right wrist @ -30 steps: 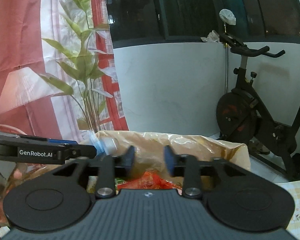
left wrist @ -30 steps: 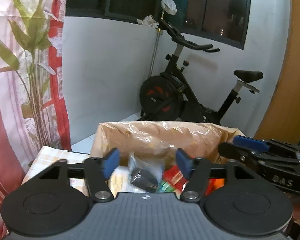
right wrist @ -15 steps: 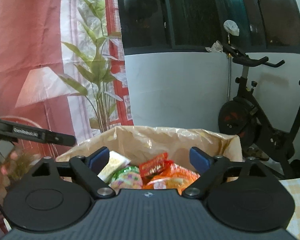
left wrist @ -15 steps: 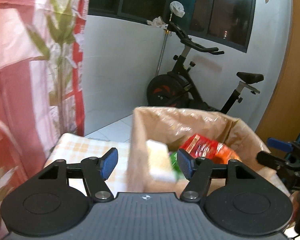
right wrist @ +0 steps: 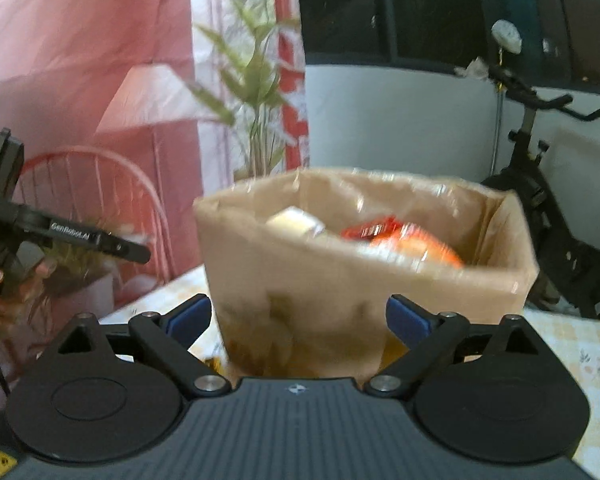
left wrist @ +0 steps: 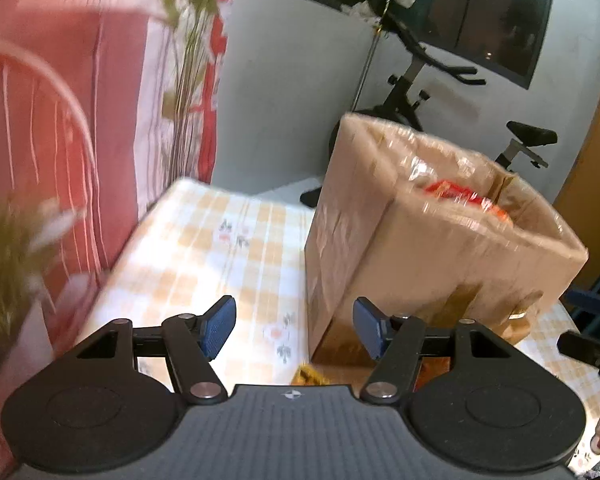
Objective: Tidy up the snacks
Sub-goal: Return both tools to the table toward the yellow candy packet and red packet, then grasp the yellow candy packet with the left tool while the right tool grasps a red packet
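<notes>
Right wrist view showed snack packets (right wrist: 400,240) lying inside the cardboard box (right wrist: 340,288) on the checked tablecloth (left wrist: 204,248); the right gripper (right wrist: 299,316) had just been opening, jaws wide with nothing between; the left gripper (left wrist: 294,326) stood apart, empty.

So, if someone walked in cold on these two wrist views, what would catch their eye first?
Probably the tall cardboard box lined with clear plastic, standing on the checked tablecloth right ahead of both tongs, with red and orange snack packets showing over its rim. Next, the black exercise bike by the white wall behind it, and the pink leaf-print curtain to the left.
</notes>
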Demonstrator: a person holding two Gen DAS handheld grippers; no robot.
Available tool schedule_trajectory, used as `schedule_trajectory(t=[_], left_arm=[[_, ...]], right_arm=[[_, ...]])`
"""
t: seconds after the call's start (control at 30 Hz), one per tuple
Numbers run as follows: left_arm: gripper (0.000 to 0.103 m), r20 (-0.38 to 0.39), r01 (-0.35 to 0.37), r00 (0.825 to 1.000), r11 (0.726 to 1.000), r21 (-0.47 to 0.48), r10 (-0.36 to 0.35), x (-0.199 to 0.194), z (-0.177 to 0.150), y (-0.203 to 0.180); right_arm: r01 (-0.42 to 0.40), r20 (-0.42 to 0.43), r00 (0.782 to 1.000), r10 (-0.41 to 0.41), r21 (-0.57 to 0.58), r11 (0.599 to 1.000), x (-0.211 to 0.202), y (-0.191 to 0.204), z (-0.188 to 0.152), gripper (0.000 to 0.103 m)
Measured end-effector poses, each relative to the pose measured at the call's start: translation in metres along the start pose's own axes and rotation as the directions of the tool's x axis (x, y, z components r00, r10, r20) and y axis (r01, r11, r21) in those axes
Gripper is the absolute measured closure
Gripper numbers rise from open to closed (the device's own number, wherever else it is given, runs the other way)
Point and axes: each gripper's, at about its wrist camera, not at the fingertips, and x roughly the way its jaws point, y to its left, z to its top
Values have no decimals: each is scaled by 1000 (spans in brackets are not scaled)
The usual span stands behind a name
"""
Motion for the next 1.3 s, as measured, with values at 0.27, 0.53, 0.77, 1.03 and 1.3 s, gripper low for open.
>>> schedule_trajectory(t=[0.27, 0.53, 0.77, 1.03, 1.3], left_arm=[[37, -67, 0, 998, 1000, 9, 0, 28, -32, 3], [37, -108, 5, 994, 1000, 14, -3, 42, -47, 6], [37, -129, 11, 992, 1000, 7, -10, 50, -53, 6], [38, -131, 13, 991, 1000, -5, -14, 55, -58, 7], [40, -140, 35, 990, 999, -7, -36, 57, -62, 3]], right_arm=[[-16, -158, 987, 24, 51, 999, 29, -10, -48, 12], [-58, -332, 942, 54, -4, 998, 81, -15, -82, 18], [-112, -382, 921, 77, -69, 991, 118, -7, -92, 21], [-171, -460, 872, 168, 34, 985, 117, -3, -96, 23], [-140, -409, 906, 111, -43, 989, 109, 1, -89, 26]])
